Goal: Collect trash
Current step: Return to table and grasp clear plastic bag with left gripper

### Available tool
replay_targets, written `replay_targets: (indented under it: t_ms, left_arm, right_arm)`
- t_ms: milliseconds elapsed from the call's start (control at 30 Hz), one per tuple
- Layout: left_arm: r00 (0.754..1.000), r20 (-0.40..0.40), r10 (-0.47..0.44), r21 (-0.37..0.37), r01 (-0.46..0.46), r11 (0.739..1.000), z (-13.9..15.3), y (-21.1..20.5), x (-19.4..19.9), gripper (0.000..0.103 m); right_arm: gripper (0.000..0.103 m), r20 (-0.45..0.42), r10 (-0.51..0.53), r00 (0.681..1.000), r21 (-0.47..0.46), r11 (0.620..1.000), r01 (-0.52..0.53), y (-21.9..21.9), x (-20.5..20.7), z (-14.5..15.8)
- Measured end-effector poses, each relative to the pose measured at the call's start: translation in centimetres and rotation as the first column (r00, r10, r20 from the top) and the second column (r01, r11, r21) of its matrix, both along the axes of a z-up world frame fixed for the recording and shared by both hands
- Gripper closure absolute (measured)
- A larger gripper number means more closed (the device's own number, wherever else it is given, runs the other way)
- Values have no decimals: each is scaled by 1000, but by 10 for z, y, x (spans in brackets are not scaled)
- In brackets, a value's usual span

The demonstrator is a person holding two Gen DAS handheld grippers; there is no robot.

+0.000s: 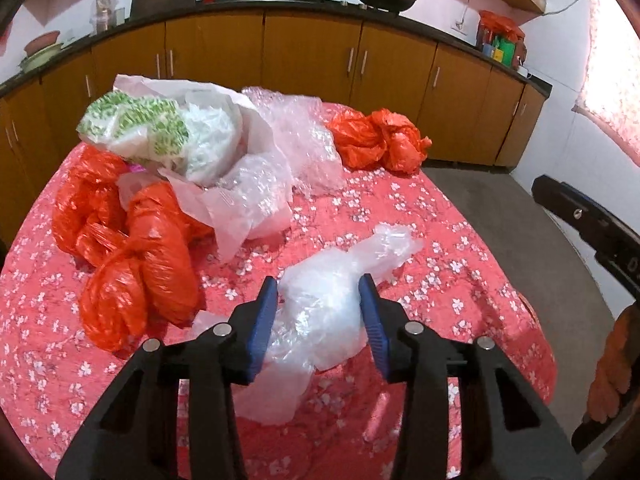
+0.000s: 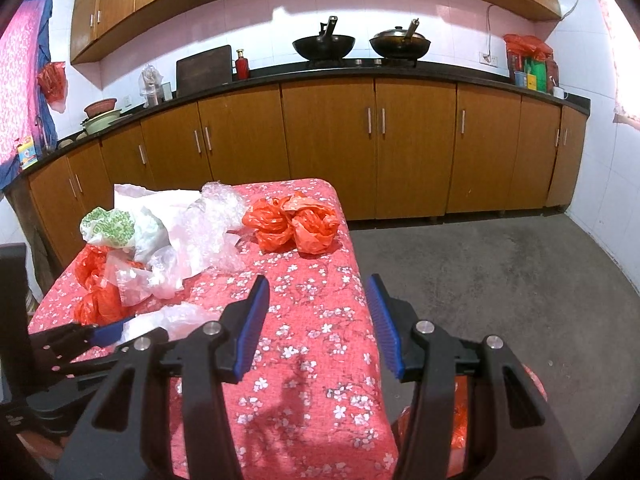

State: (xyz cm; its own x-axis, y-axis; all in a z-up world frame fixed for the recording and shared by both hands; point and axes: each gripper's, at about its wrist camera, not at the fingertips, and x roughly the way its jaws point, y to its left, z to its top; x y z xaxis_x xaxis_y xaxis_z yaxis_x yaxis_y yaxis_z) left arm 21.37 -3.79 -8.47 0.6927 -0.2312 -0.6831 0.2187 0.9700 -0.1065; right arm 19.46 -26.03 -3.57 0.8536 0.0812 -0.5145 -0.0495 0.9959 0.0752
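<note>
Orange bags (image 1: 132, 256) and bubble wrap (image 1: 296, 136) beyond left tool (image 1: 318, 286) pinching clear plastic (image 1: 320, 304); right tool (image 2: 318, 286) spread.

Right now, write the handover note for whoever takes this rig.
Left gripper: jaws around the clear plastic bag on the table, grip not confirmed.
Right gripper: open, empty, over the table's edge.
Still lying out: orange bags near left, another orange bag at the far end, white and green-printed bag pile, bubble wrap.
Done: nothing visibly collected.
Left: everything.
</note>
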Motion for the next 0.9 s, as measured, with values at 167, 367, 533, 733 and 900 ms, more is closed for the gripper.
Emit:
replay_targets:
  t_ms: [167, 367, 533, 733, 900]
  left_arm:
    - [1000, 9, -12, 20, 12, 1000, -5, -3, -1, 74]
    - [998, 52, 19, -16, -18, 1000, 8, 5, -5, 86]
    - [990, 128, 51, -65, -43, 997, 43, 26, -9, 86]
    - [973, 196, 121, -81, -107, 991, 73, 57, -9, 86]
    - [955, 232, 185, -61, -176, 983, 83, 84, 0, 86]
  right_arm:
    - [53, -3, -1, 1000, 4, 1000, 1, 1, 0, -1]
    - [53, -2, 0, 1000, 1, 1000, 0, 2, 1, -1]
    - [53, 3, 7, 1000, 0, 1000, -7, 10, 10, 0]
    - [53, -7, 23, 1000, 5, 1000, -23, 26, 33, -5]
    - [53, -20, 16, 1000, 4, 1000, -15, 37, 65, -11]
